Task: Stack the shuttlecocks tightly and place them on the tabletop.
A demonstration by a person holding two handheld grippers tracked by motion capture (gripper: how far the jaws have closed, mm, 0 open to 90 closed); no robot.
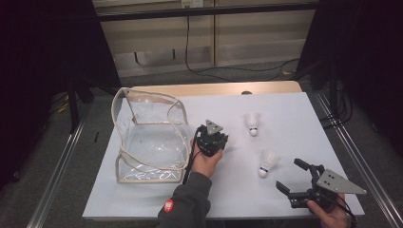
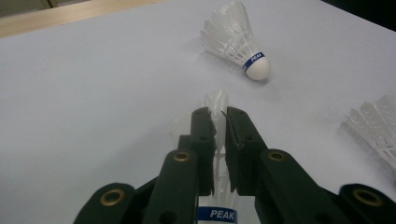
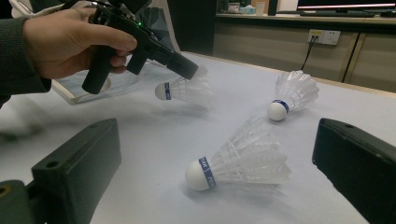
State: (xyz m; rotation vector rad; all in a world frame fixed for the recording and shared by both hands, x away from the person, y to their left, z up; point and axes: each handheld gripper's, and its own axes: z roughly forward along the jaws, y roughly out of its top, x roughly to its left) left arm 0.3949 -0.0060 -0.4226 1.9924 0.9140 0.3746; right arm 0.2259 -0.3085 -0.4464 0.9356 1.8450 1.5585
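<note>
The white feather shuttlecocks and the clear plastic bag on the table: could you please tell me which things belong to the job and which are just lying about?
In the job:
- white feather shuttlecock clamped by its feathers in the left gripper
- two more white shuttlecocks lying on the table
- clear plastic bag with beige trim
- right gripper, open

Lying about:
- black cables on the floor

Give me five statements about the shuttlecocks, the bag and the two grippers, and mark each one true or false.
1. The left gripper grips a shuttlecock by its feathers. True.
2. The right gripper holds a shuttlecock. False: its jaws stand open, with nothing between them.
3. Two shuttlecocks lie on the white table. True: one farther off, one nearer.
4. The clear bag lies by the right gripper. False: it is beside the left one.
5. The lifted shuttlecock is inside the bag. False: it hangs above the table.
</note>
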